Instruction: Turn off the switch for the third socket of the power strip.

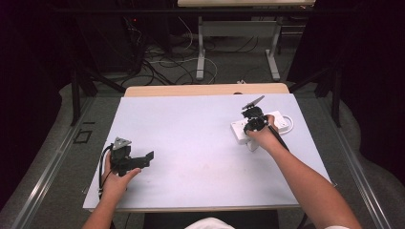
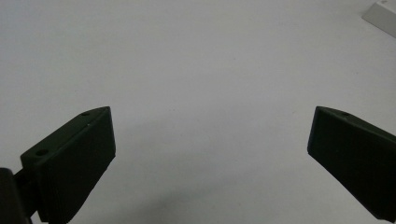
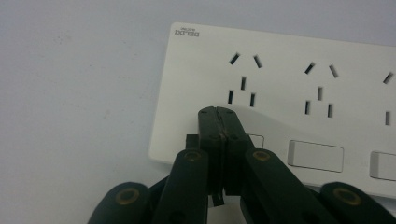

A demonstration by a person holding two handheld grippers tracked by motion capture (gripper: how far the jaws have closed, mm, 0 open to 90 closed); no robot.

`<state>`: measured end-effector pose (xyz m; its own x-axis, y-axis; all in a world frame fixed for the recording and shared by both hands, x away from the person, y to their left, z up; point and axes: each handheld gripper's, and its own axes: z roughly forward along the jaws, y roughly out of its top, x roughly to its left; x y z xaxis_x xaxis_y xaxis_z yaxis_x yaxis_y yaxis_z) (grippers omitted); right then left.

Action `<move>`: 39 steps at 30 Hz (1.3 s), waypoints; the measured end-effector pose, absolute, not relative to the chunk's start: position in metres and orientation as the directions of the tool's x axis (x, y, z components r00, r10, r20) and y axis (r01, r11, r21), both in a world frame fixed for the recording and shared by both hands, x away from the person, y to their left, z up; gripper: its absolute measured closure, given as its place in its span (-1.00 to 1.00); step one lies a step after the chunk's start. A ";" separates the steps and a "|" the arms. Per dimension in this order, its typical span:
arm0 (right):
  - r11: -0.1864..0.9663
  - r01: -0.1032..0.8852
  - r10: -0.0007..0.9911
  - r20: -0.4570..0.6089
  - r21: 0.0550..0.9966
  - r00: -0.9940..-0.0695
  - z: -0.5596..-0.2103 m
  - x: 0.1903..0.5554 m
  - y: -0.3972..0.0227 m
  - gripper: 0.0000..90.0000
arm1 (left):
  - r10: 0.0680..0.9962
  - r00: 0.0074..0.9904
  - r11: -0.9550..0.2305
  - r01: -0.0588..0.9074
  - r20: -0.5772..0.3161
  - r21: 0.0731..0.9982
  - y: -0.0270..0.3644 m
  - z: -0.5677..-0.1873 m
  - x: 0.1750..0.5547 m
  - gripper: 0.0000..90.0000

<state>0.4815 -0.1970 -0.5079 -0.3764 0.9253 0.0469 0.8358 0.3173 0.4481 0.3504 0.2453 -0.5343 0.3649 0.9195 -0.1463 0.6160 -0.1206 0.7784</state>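
Pressed together into one blunt tip, the right claw (image 3: 218, 112) bears on a rocker switch of the white plastic power strip (image 3: 280, 74) at the desk's (image 1: 191, 143) far right, apparently to toggle it, while the left claw (image 2: 210, 140) rests spread and empty near left.

Even overhead light on the pale table (image 1: 191, 138); surroundings fall to near black. Soft shadows, no glare. Close views slightly soft, mildly grainy.

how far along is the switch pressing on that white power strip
Done so far: the right gripper has its jaws shut and its tip over the first rocker switch of the white power strip; whether it presses it cannot be told. In hand: that first switch. Left: the next switch and the one at the frame edge sit untouched. The left gripper is open above the bare table, holding nothing.
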 end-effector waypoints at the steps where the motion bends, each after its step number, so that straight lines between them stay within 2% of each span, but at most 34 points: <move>1: 0.316 0.836 0.926 0.048 0.448 -0.376 -0.508 0.482 -0.197 1.00 | 0.919 0.366 -0.120 0.614 -0.147 0.780 0.245 -0.535 0.350 -0.98; 4: 0.323 0.848 0.928 0.037 0.419 -0.372 -0.506 0.481 -0.197 1.00 | 0.920 0.364 -0.116 0.610 -0.147 0.784 0.245 -0.535 0.351 -0.98; 7: 0.315 0.836 0.926 0.048 0.449 -0.375 -0.509 0.481 -0.196 1.00 | 0.919 0.366 -0.120 0.616 -0.147 0.779 0.245 -0.534 0.351 -0.98; 13: 0.350 0.834 0.919 0.017 0.427 -0.394 -0.509 0.481 -0.194 1.00 | 0.919 0.365 -0.123 0.618 -0.145 0.777 0.246 -0.534 0.350 -0.98; 15: 0.329 0.830 0.922 0.035 0.451 -0.385 -0.511 0.481 -0.194 1.00 | 0.919 0.366 -0.122 0.617 -0.146 0.777 0.246 -0.534 0.350 -0.98; 24: 0.315 0.847 0.927 0.053 0.429 -0.372 -0.509 0.481 -0.196 1.00 | 0.920 0.364 -0.121 0.618 -0.146 0.777 0.246 -0.534 0.350 -0.98; 32: 0.299 0.842 0.927 0.072 0.448 -0.368 -0.508 0.481 -0.197 1.00 | 0.921 0.359 -0.113 0.618 -0.151 0.778 0.246 -0.534 0.350 -0.98; 39: 0.276 0.823 0.927 0.089 0.496 -0.365 -0.501 0.481 -0.201 0.86 | 0.923 0.353 -0.105 0.617 -0.155 0.780 0.244 -0.534 0.352 -0.98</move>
<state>0.4809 -0.2005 -0.5008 -0.3646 0.9268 0.0895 0.8234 0.2761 0.4958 0.3520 0.2444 -0.5338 0.3533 0.9226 -0.1549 0.6166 -0.1051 0.7803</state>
